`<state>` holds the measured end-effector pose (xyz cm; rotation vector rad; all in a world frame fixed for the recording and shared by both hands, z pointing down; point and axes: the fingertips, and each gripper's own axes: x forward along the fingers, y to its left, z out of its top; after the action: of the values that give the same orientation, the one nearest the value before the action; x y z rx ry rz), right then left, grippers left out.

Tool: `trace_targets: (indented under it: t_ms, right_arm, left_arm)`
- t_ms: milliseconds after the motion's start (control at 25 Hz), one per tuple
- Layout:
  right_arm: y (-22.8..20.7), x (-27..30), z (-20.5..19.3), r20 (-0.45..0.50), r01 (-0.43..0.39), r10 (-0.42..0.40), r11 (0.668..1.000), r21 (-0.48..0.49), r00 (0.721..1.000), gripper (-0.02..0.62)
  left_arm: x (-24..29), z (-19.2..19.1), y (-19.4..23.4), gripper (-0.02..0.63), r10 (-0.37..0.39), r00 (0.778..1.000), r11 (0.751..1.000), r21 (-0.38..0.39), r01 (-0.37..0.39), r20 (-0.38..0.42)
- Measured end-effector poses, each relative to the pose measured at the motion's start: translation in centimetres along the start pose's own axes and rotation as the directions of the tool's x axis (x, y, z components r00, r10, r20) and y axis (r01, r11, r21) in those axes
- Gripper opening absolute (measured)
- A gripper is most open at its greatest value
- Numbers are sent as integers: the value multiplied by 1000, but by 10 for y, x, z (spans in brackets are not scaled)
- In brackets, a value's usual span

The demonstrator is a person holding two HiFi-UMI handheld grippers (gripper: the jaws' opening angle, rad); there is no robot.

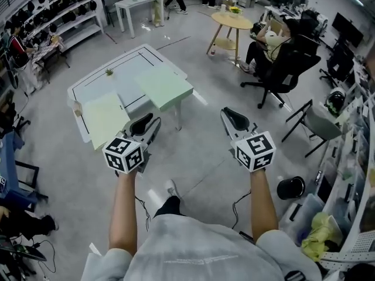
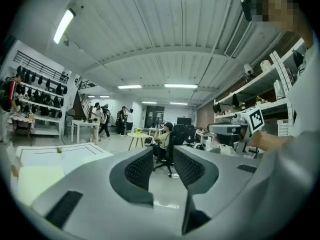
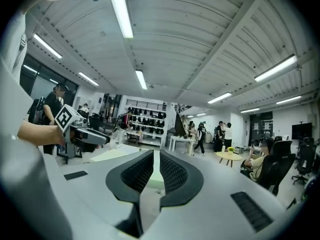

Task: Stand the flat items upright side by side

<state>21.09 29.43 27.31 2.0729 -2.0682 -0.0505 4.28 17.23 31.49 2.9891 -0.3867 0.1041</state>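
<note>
The room is a big open workshop with a grey floor [image 1: 193,151]. A wall rack of dark things [image 1: 58,10] stands at the far left, and a round wooden table [image 1: 231,21] is at the back. A person sits in a black office chair [image 1: 287,63] at the right.

A white table [image 1: 132,56] with a thin black line drawn on its top stands in front of the person who holds the tools. Two flat items lie flat on this table. The pale green board [image 1: 165,86] is at the right corner and reaches a little over the edge. The yellowish green board [image 1: 105,117] is at the near left corner. They lie near each other but do not touch.

Both tools hang over the floor, on the near side of the table and apart from it. The left tongs [image 1: 143,123] are just beside the yellowish board's near edge. Their jaws stand apart with nothing between them. The right tongs [image 1: 234,119] are further right, and their jaws are almost together and empty.

A small green plant sprig [image 1: 109,72] lies on the far part of the table.
</note>
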Motion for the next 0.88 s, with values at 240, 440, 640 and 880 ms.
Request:
trace_targets:
  t_ms: [240,440,640,880]
  right_arm:
    - [-16,114,-1,-85,-25,26,1000,15,996,142]
    - [-22,188,-15,-152,-53,55,998,14,987,159]
    - [-21,236,-27,-200,-84,86,996,21,976,163]
    - [-18,274,-57,-283,-119,123,992,33,951,173]
  left_arm:
    - [52,-14,96,179,4,999,996,-91,-9,-49]
    - [83,-29,157,190,10,995,993,-117,-21,-95]
    - [98,-47,195,200,0,995,974,-225,-22,-98]
    - [105,-75,217,213,2,993,940,-340,-41,-114]
